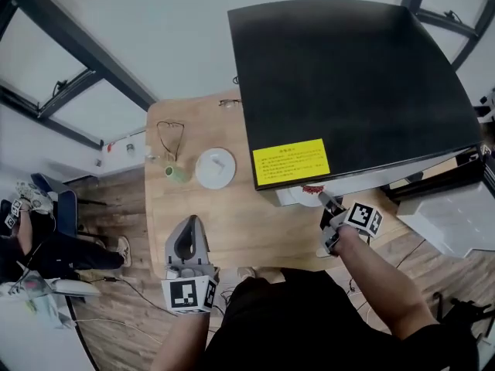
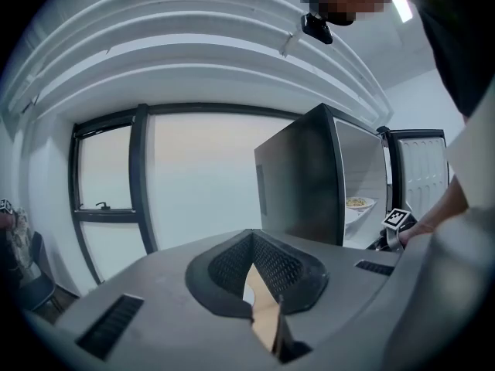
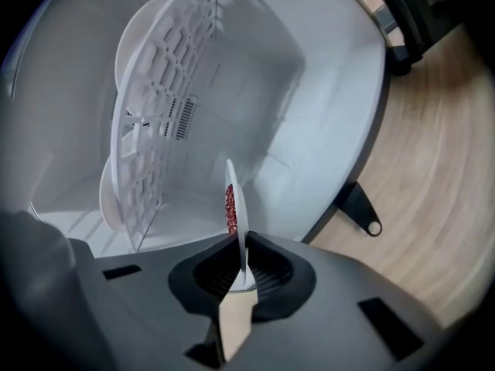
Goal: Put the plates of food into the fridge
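At the fridge [image 1: 348, 76] mouth, your outstretched right gripper [image 1: 328, 202] clamps the plate [image 3: 237, 207] rim; your left gripper [image 1: 192, 224], clenched empty, points roughly level near you.

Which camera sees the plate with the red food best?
The right gripper view: the plate stands edge-on, pinched in the right gripper, red food showing, at the open fridge. The head view shows only a sliver beneath the fridge's top. The left gripper view doesn't clearly show it.
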Motion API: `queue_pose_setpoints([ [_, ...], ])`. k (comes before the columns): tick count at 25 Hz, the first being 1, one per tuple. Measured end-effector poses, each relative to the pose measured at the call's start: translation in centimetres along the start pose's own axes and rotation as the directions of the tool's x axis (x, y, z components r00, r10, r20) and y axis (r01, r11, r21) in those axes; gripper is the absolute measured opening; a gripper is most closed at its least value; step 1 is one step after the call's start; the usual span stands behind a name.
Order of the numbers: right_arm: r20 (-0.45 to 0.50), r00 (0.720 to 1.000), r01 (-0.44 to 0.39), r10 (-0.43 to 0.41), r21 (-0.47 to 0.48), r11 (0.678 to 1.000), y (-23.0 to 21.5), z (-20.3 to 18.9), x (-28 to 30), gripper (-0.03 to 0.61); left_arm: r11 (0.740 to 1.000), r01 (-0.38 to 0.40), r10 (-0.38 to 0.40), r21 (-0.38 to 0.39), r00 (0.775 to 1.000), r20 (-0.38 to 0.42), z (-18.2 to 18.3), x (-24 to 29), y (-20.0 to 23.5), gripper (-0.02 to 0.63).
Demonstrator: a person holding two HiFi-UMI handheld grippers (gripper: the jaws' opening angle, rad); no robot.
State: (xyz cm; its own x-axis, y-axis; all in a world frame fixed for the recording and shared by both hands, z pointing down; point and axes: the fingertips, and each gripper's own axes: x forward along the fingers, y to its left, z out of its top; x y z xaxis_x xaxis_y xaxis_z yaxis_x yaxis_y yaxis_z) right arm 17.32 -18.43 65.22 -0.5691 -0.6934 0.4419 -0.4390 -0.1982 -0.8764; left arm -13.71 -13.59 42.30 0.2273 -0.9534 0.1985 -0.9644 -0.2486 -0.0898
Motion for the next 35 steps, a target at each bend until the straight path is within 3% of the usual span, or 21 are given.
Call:
queue_pose_setpoints([
  [9,-0.008,0.998,0.066,-0.067,-0.07,0.995,0.3,1.6,3.0,0.037,0.993,-0.121,0.121,-0.013,0.992,-0.031,-1.2,-4.1,4.1,0.003],
  [15,-0.007,0.982,0.181,-0.189,-0.266,0.947,-0.1,2.9,3.6,0.053,0.989,-0.144,0.142,-0.026,0.987,-0.082,-2.0,-5.8,4.4,0.003],
  [17,-0.002,0.969,0.231,-0.247,-0.354,0.906,-0.2,3.2,3.7,0.072,0.988,-0.148,0.145,-0.029,0.985,-0.088,-2.1,-6.4,4.3,0.003],
  [21,0.03,0.93,0.326,-0.368,-0.531,0.782,-0.6,4.0,3.7,0.135,0.984,-0.173,0.167,-0.042,0.979,-0.119,-2.2,-7.1,4.3,0.003],
  [27,0.087,0.877,0.396,-0.473,-0.689,0.607,-0.9,4.3,3.8,0.186,0.986,-0.162,0.162,-0.032,0.987,-0.022,-0.8,-7.1,3.8,0.003],
  [30,0.125,0.872,0.409,-0.474,-0.718,0.563,-0.9,4.2,3.9,0.192,0.988,-0.152,0.152,-0.022,0.988,-0.005,-0.4,-6.8,3.3,0.003],
  [33,0.193,0.863,0.436,-0.467,-0.75,0.497,-0.6,4.8,3.2,0.193,0.992,-0.129,0.129,-0.013,0.992,0.003,-0.2,-6.4,2.2,0.003],
  [35,0.222,0.866,0.442,-0.448,-0.759,0.478,-0.3,5.3,2.7,0.193,0.994,-0.112,0.112,-0.008,0.994,0.01,0.1,-6.0,1.6,0.003],
])
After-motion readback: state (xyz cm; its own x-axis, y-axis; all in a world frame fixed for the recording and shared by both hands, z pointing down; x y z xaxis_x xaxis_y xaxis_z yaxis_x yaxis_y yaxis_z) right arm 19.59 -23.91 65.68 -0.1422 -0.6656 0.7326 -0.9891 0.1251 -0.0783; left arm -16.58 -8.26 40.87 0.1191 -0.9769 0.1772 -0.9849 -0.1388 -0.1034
